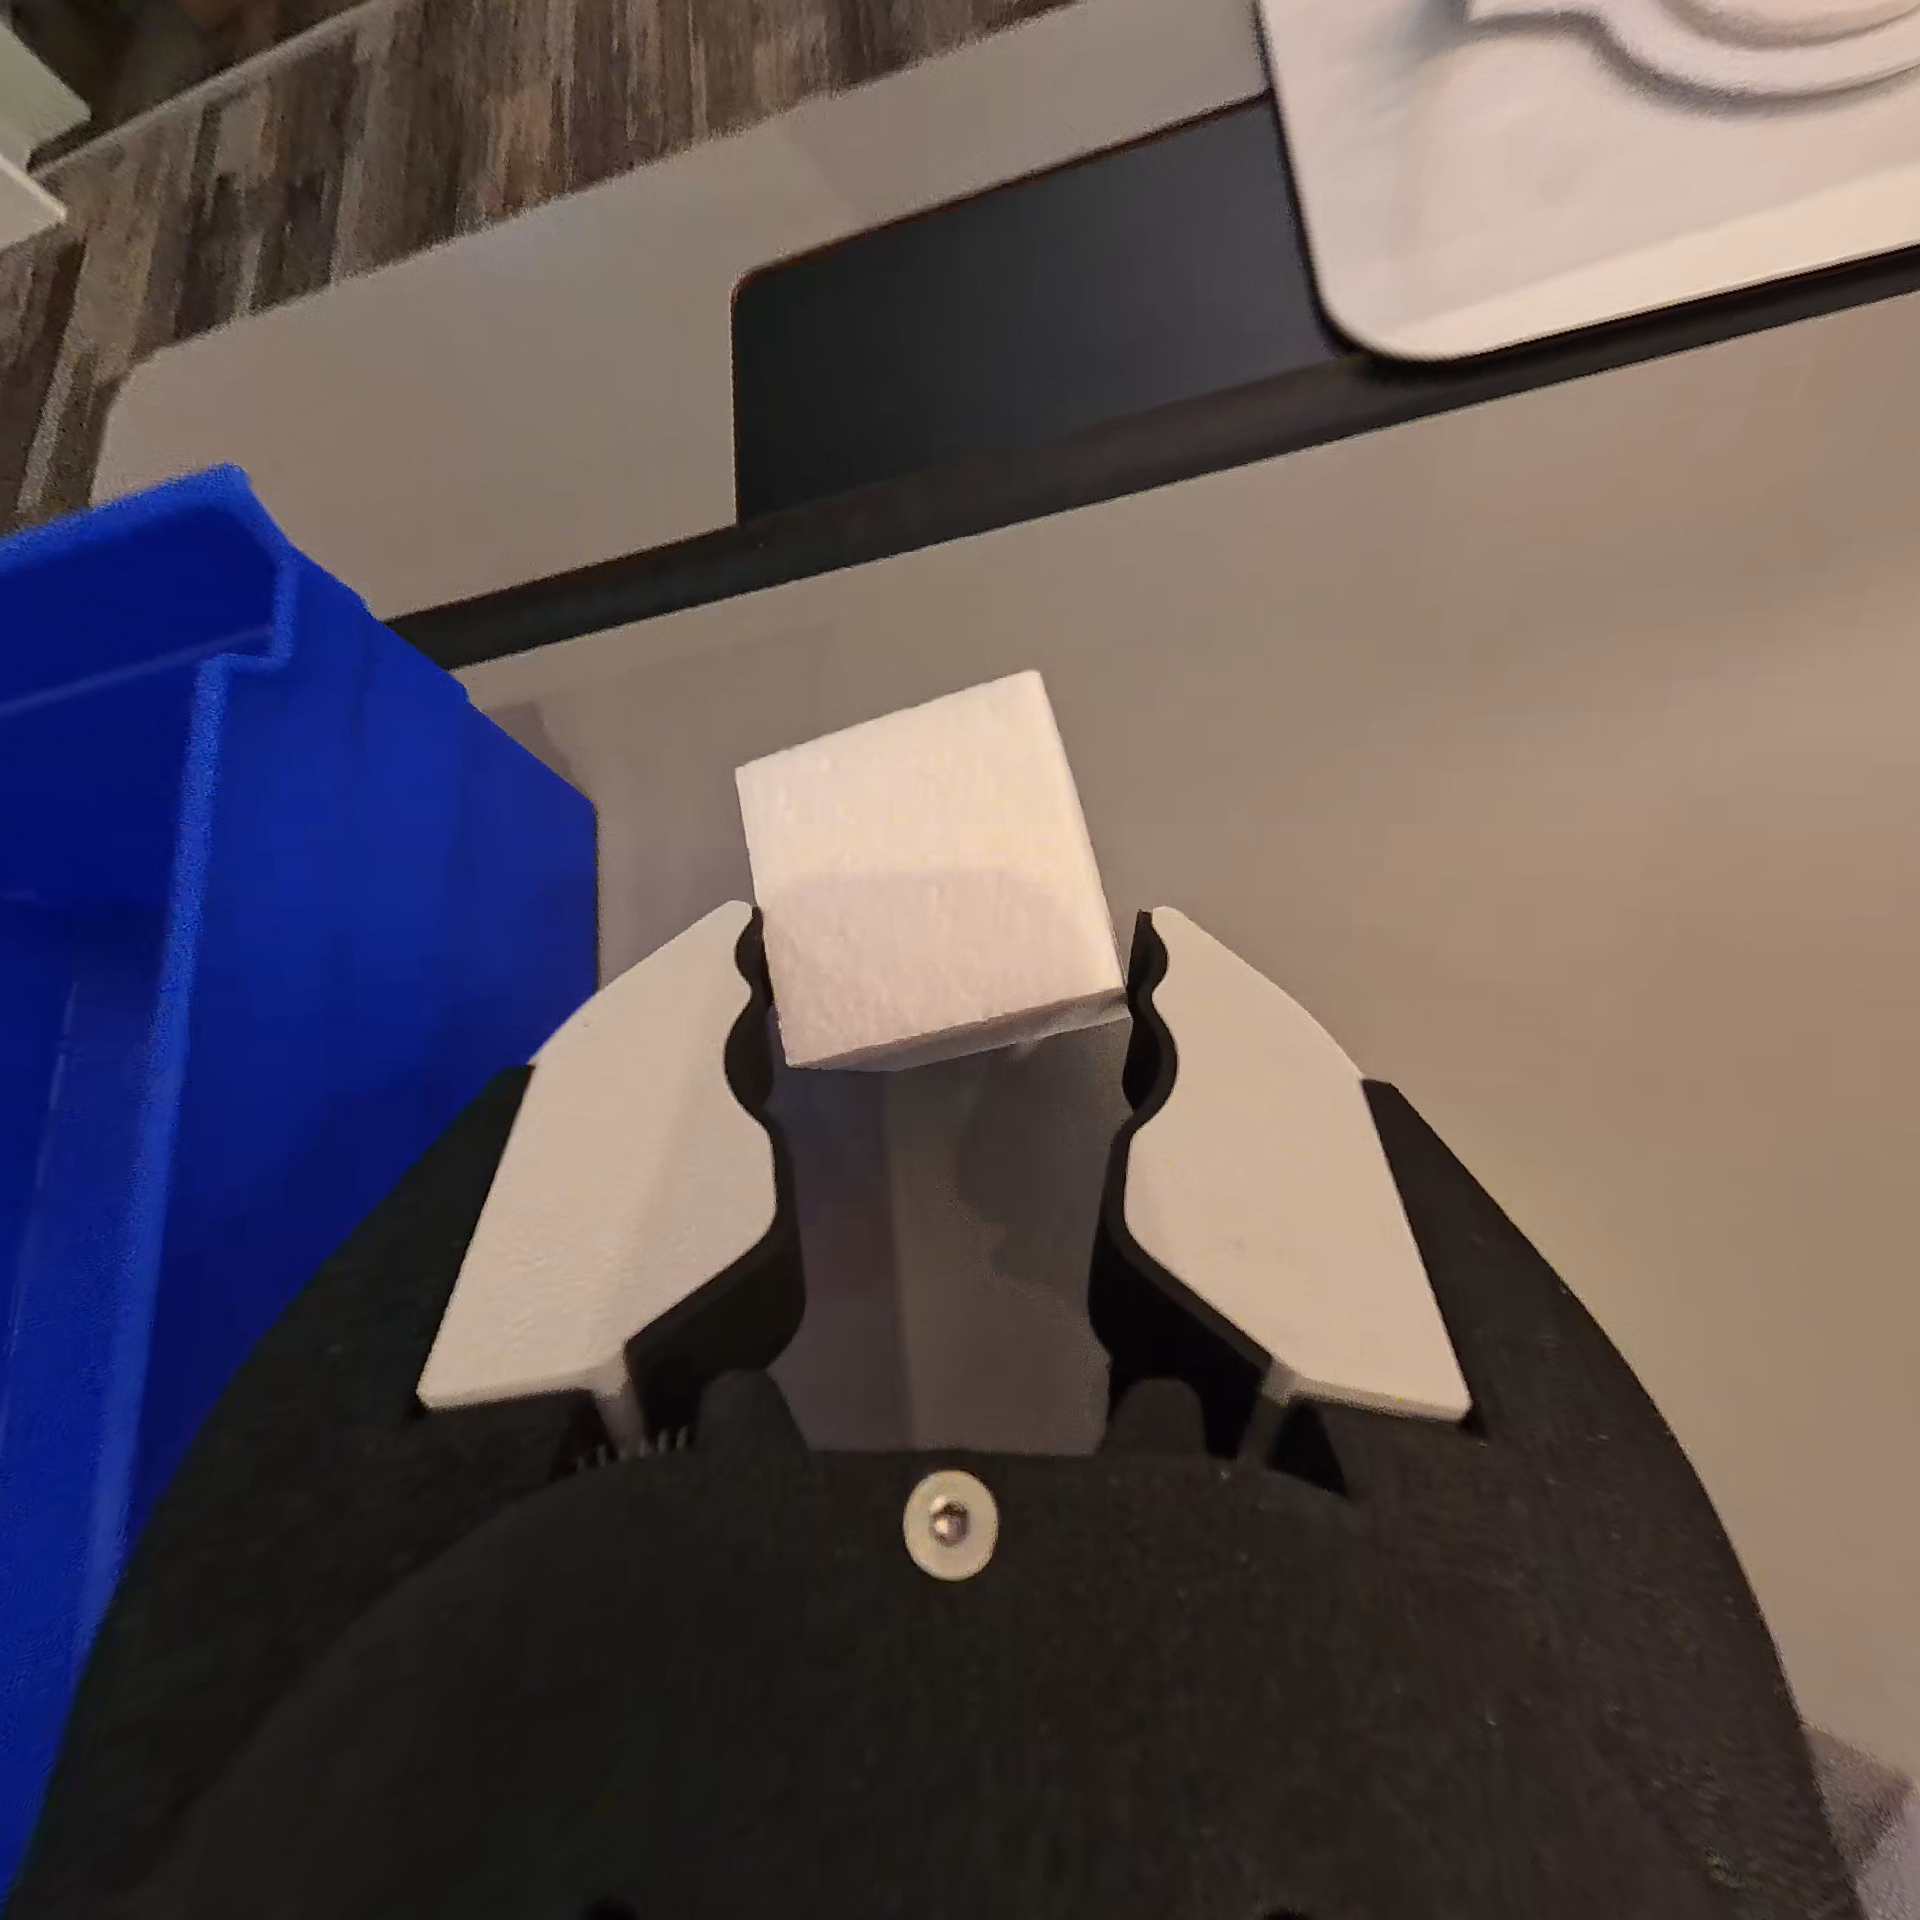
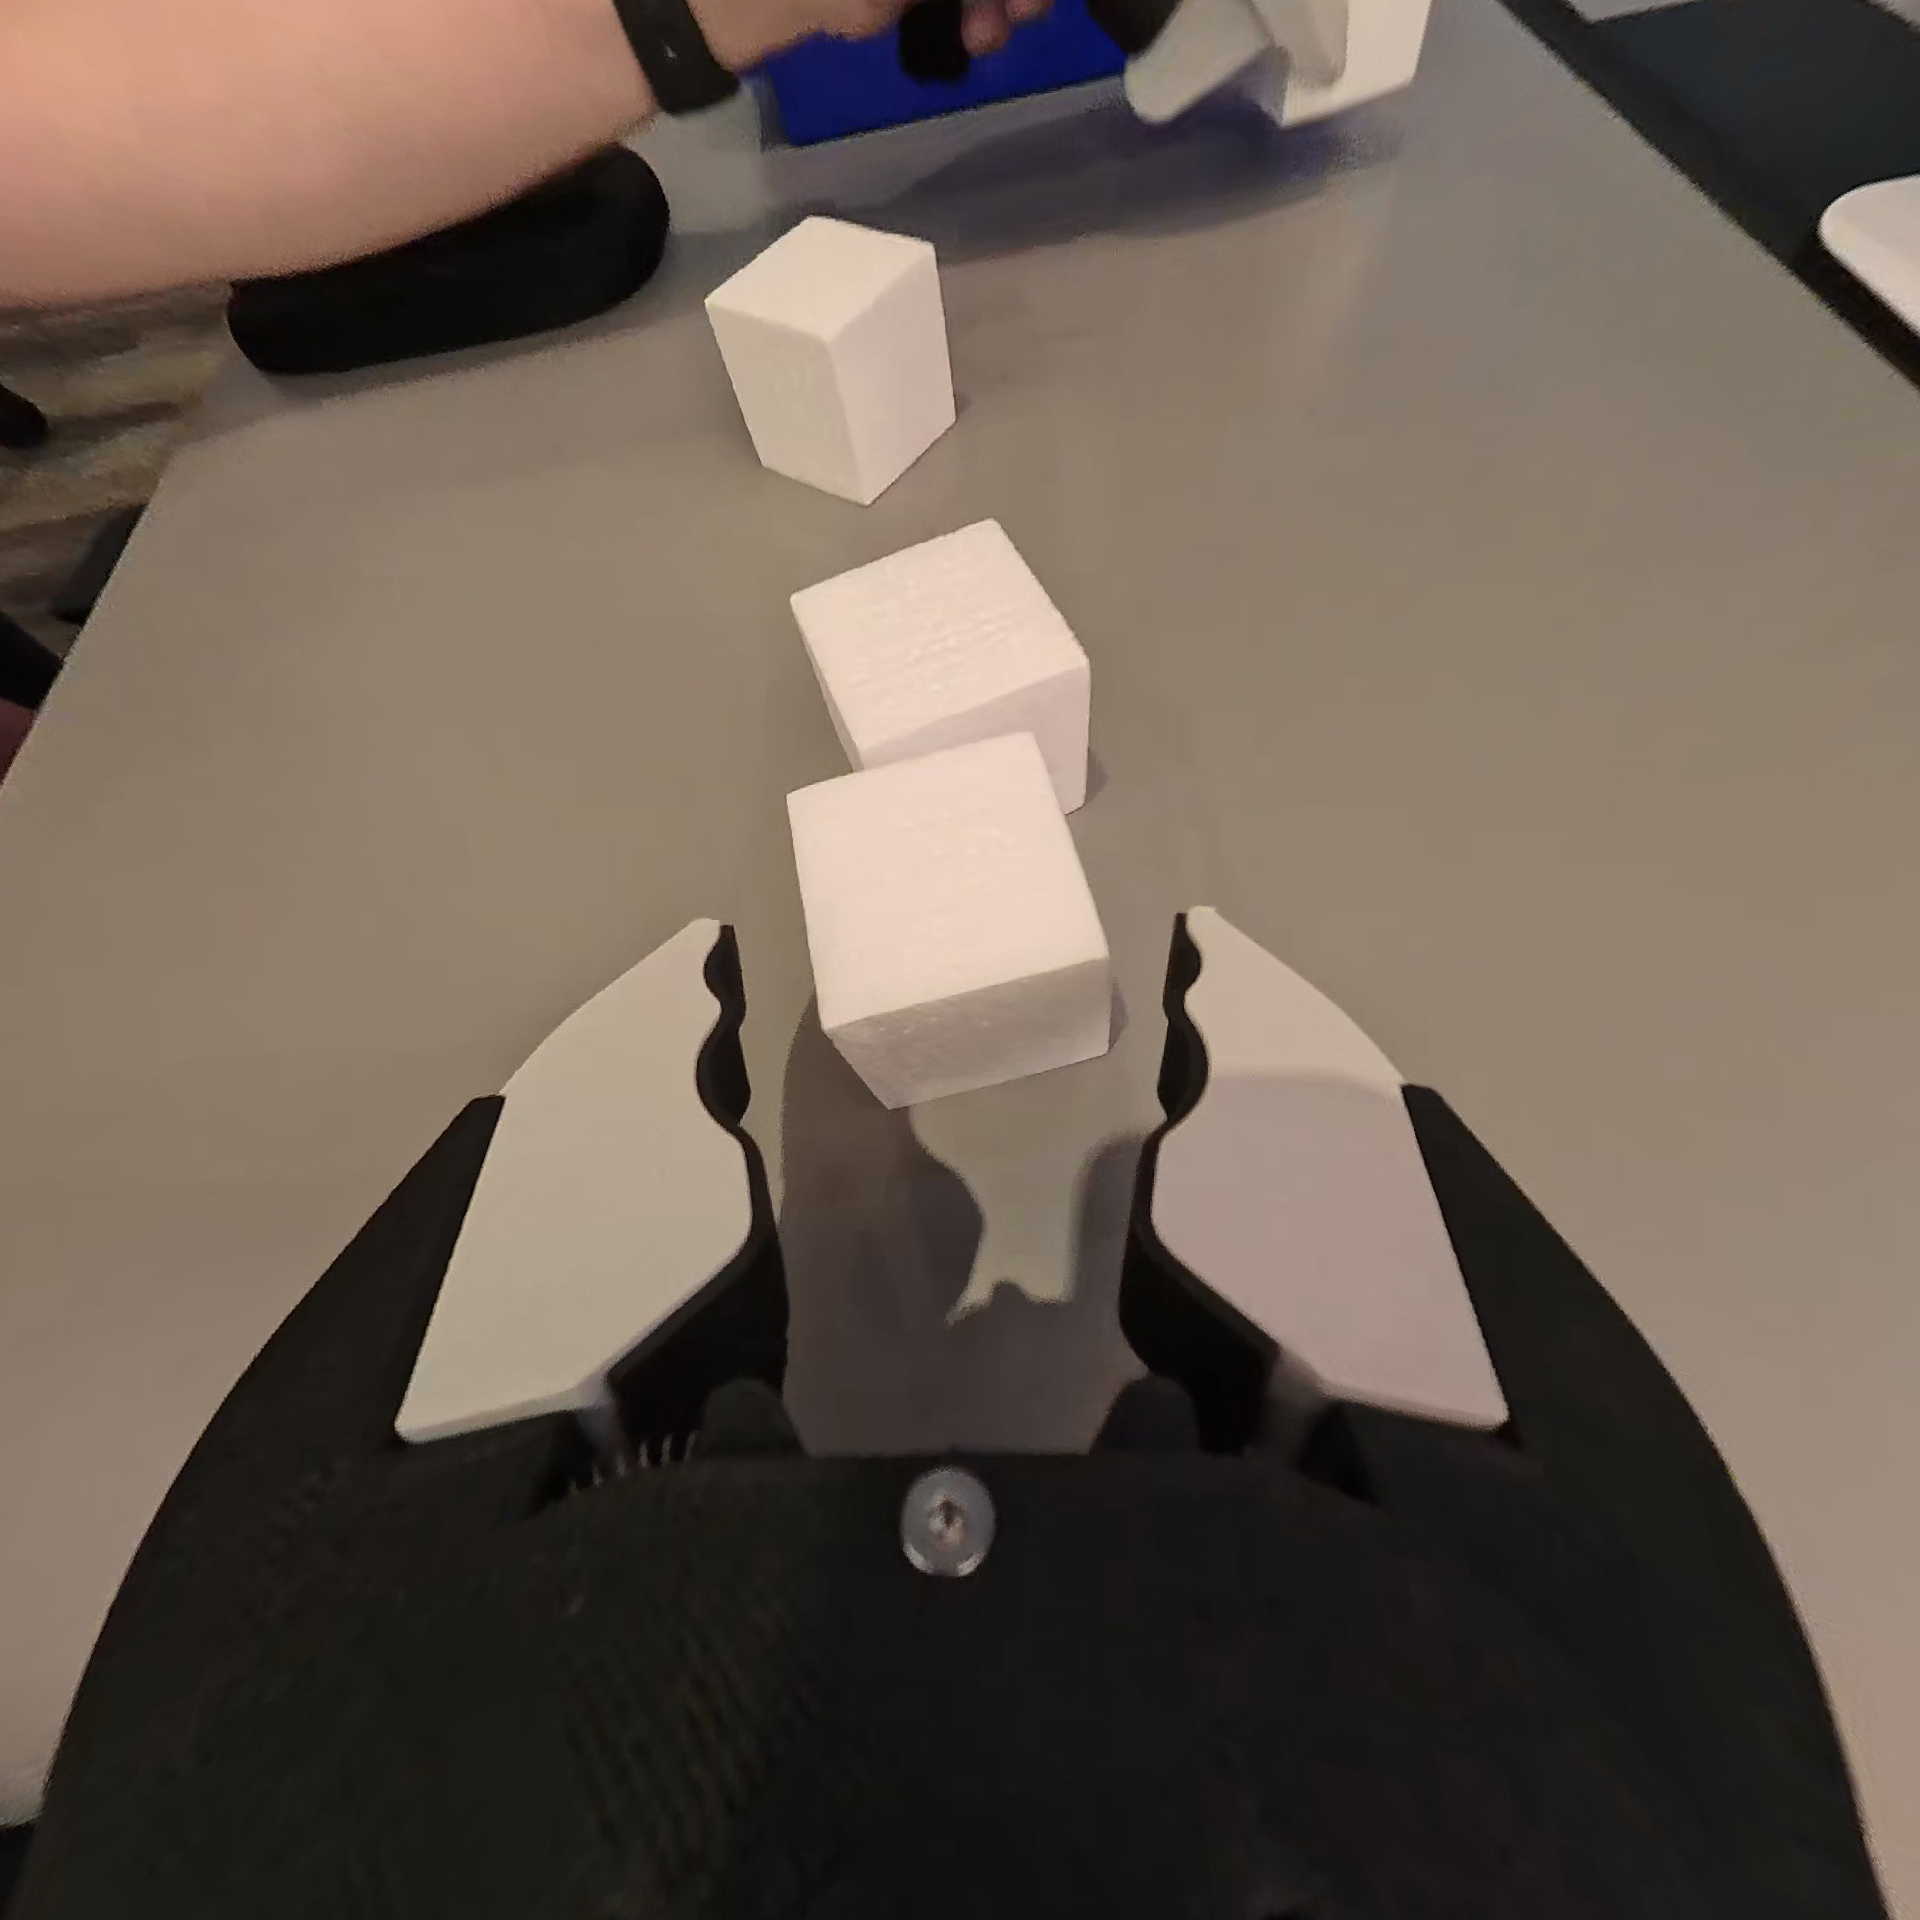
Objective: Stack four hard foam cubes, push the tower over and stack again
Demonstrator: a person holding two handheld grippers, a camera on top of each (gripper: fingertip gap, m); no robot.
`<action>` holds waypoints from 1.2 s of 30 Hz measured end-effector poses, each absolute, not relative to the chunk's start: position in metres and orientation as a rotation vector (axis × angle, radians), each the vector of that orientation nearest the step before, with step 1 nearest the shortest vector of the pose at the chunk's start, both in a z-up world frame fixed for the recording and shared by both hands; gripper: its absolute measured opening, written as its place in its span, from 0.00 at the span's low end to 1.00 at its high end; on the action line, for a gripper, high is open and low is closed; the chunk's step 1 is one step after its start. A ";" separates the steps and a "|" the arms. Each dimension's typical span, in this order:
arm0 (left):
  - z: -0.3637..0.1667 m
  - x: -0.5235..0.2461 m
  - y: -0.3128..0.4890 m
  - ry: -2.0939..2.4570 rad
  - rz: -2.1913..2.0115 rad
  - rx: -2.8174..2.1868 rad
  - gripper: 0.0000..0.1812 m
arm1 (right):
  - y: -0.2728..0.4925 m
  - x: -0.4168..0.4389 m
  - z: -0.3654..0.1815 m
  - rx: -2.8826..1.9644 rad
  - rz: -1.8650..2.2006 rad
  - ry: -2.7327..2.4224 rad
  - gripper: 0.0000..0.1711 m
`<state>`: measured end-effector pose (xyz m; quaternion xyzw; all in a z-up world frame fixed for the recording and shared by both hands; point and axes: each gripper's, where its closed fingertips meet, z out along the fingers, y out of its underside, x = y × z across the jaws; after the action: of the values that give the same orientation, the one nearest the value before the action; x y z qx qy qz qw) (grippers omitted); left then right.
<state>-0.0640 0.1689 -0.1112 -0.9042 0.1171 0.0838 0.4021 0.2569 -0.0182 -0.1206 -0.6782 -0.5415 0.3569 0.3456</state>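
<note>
1. In the left wrist view a white foam cube (image 1: 930, 883) sat between the tips of the left gripper (image 1: 943, 961). Its left side touched the left finger; a sliver of gap showed at the right finger, so whether the jaws truly pinched it could not be told. The cube was tilted and appeared to be off the grey table (image 1: 1507, 831).

2. In the right wrist view three more white foam blocks lay in a rough line on the table: the nearest cube (image 2: 951, 920) just ahead of the right gripper (image 2: 956, 971), a middle cube (image 2: 940, 649) close behind it and partly hidden by it, and a far block (image 2: 836, 358) standing apart from both.

3. The right gripper's jaws were spread wide, with clear gaps on both sides of the nearest cube; they touched nothing.

4. A blue bin (image 1: 208, 935) stood just left of the left gripper.

5. Beyond the table edge lay a dark panel (image 1: 987, 384) and a white tray-like board (image 1: 1558, 177).

6. At the top of the right wrist view a person's forearm (image 2: 291, 135) with a black wristband (image 2: 675, 52) reached towards the bin.
</note>
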 end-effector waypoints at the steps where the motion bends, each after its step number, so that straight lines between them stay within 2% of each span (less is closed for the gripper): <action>1: -0.104 -0.062 0.165 0.312 0.195 -2.263 0.37 | -0.019 0.256 -0.122 -1.765 0.919 -1.417 0.46; 7: -0.067 -0.052 0.129 0.416 0.102 -2.176 0.37 | -0.020 0.250 -0.128 -1.768 0.912 -1.440 0.42; 9: -0.056 -0.046 0.116 0.445 0.050 -2.147 0.37 | -0.020 0.249 -0.131 -1.778 0.904 -1.455 0.35; 24: -0.030 -0.017 0.031 0.697 -0.152 -2.035 0.37 | -0.008 0.269 -0.121 -1.797 0.875 -1.345 0.35; 30: -0.034 -0.001 0.004 0.764 -0.286 -2.025 0.37 | -0.002 0.279 -0.088 -1.749 0.807 -1.268 0.35; 36: -0.038 -0.014 -0.015 0.761 -0.250 -2.013 0.37 | -0.007 0.246 -0.022 -1.598 0.775 -1.254 0.35</action>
<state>-0.0137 -0.0148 -0.0384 -0.8210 0.3105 -0.1020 0.4682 0.2458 -0.0071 -0.0215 -0.6508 -0.5107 0.3154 0.4650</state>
